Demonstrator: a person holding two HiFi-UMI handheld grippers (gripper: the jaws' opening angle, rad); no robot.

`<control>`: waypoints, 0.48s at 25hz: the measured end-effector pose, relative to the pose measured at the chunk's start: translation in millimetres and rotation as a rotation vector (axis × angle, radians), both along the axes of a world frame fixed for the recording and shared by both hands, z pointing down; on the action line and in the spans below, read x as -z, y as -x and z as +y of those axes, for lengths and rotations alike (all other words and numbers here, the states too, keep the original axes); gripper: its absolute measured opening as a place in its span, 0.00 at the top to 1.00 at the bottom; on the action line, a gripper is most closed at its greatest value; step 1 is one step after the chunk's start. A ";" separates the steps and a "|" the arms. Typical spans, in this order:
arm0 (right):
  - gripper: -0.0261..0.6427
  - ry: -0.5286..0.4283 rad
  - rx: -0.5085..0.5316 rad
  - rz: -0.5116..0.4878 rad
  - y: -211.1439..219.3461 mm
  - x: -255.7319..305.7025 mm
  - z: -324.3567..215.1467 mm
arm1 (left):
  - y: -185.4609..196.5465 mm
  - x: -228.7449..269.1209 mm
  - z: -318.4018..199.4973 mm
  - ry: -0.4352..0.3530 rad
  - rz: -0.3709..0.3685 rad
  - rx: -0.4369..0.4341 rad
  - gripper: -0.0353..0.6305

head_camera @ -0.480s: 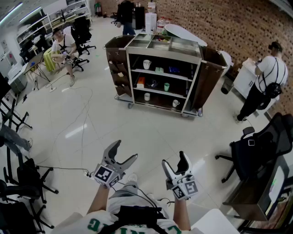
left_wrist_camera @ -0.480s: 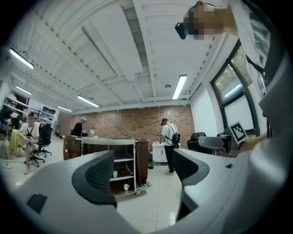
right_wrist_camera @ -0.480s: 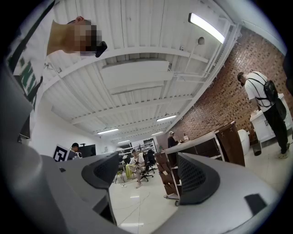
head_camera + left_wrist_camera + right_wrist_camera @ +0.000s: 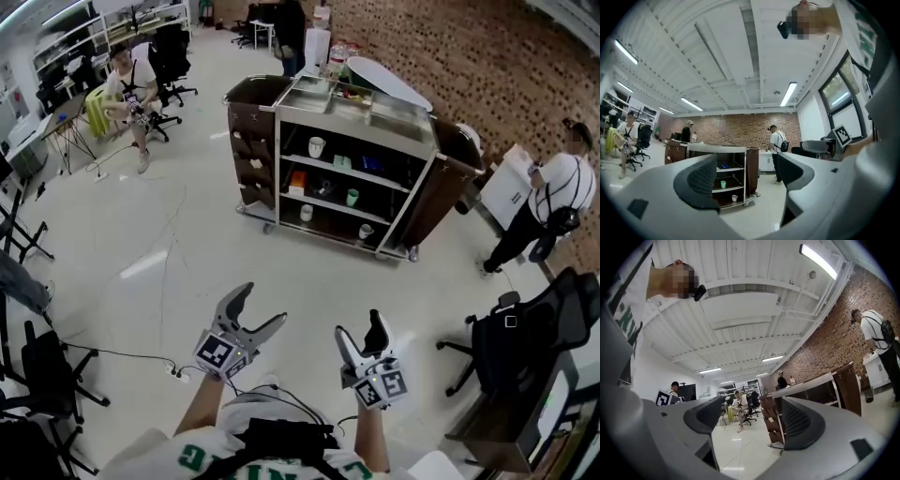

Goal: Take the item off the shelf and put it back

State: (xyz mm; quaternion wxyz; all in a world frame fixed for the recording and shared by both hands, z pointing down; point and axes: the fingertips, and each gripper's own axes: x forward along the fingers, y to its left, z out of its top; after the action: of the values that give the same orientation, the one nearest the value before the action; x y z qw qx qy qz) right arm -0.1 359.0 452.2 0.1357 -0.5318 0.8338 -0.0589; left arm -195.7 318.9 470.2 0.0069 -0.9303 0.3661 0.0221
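Note:
The shelf is a dark wheeled cart (image 4: 347, 159) a few steps ahead across the pale floor. Its shelves hold a white mug (image 4: 317, 146), a green cup (image 4: 352, 197), two white cups (image 4: 307, 213) and other small items. My left gripper (image 4: 261, 305) is held out low at the left, open and empty. My right gripper (image 4: 361, 328) is beside it, also open and empty. In the left gripper view the cart (image 4: 724, 173) shows between the left gripper's (image 4: 747, 176) spread jaws. The right gripper (image 4: 752, 418) looks past the cart's left end (image 4: 811, 394).
One person sits on a chair (image 4: 127, 89) at the back left, another stands at the right (image 4: 553, 202), a third stands behind the cart (image 4: 291, 28). Black office chairs (image 4: 525, 337) flank me on both sides. A cable (image 4: 159, 244) trails over the floor.
The cart sits slightly lower and larger in the head view, so I have drawn a little closer. Both grippers stay open and empty, sitting slightly lower in the picture.

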 end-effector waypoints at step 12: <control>0.35 0.031 0.036 0.032 66.7 7.2 -96.6 | 59.3 3.5 -93.3 0.008 0.031 0.004 0.38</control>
State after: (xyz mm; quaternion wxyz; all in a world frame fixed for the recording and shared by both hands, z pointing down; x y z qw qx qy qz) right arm -66.8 262.4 445.0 0.1131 -0.5195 0.8444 -0.0657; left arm -255.0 225.6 466.7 -0.0027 -0.9292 0.3679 0.0349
